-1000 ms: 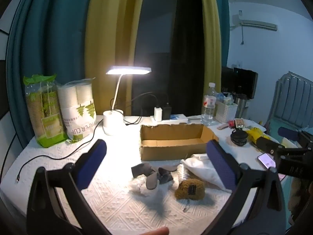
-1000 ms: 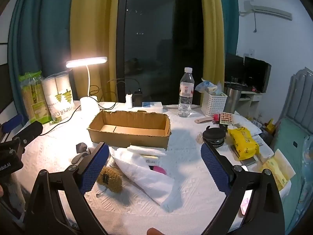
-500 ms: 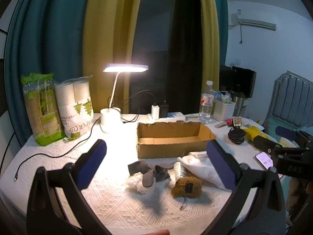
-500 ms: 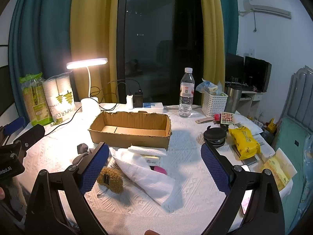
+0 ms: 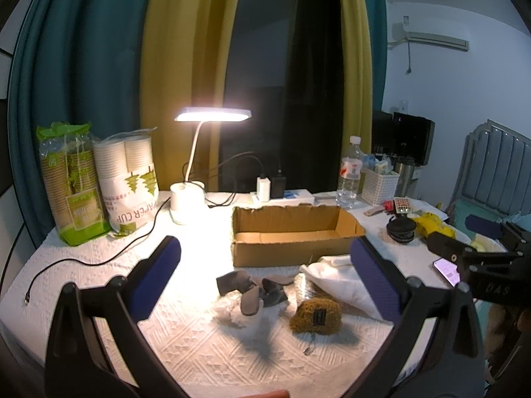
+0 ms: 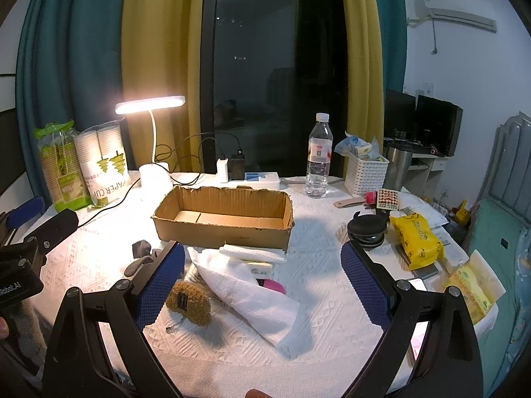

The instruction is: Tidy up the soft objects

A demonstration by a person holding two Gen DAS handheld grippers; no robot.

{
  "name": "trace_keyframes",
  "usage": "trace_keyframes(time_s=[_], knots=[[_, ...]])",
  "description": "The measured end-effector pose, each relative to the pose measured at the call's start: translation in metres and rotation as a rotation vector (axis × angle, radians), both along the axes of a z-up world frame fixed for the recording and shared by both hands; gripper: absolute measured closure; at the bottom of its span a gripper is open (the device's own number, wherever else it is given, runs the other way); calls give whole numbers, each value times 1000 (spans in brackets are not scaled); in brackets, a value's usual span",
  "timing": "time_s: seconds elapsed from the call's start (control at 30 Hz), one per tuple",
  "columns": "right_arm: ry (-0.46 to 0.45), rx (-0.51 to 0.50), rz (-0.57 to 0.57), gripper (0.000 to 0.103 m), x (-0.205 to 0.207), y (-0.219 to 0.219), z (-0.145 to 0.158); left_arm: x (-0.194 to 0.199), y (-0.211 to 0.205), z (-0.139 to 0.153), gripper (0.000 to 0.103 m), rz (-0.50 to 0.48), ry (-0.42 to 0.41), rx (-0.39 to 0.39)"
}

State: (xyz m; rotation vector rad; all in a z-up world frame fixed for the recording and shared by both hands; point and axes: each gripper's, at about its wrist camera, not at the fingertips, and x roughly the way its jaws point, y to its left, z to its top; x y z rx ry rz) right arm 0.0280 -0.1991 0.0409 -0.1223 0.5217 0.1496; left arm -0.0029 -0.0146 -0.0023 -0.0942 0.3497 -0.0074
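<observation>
An empty cardboard box (image 5: 292, 238) (image 6: 222, 222) stands in the middle of the table. In front of it lie grey socks (image 5: 255, 290) on crumpled plastic, a brown fuzzy pouch (image 5: 315, 315) (image 6: 189, 301) with a chain, and a white cloth (image 5: 341, 282) (image 6: 252, 292) over a pink item (image 6: 273, 286). My left gripper (image 5: 265, 272) is open and empty, held above the table before the socks. My right gripper (image 6: 262, 275) is open and empty, above the white cloth.
A lit desk lamp (image 5: 199, 165), packs of paper cups (image 5: 129, 182), a power strip (image 6: 255, 177), a water bottle (image 6: 319, 159), a white basket (image 6: 365, 172), a black round object (image 6: 366, 229), a yellow packet (image 6: 416, 238) and a phone (image 5: 448, 270) surround the box.
Both grippers drifted slightly; the view shifted a little. Nothing on the table moved and both stay open.
</observation>
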Motion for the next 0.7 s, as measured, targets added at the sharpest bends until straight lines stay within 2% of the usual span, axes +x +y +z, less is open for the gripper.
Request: trace_keyframes(time_s=[0.7], knots=[[0,-1,5,6,-3,4,-10,-1,1,-2,0,5,4,-2]])
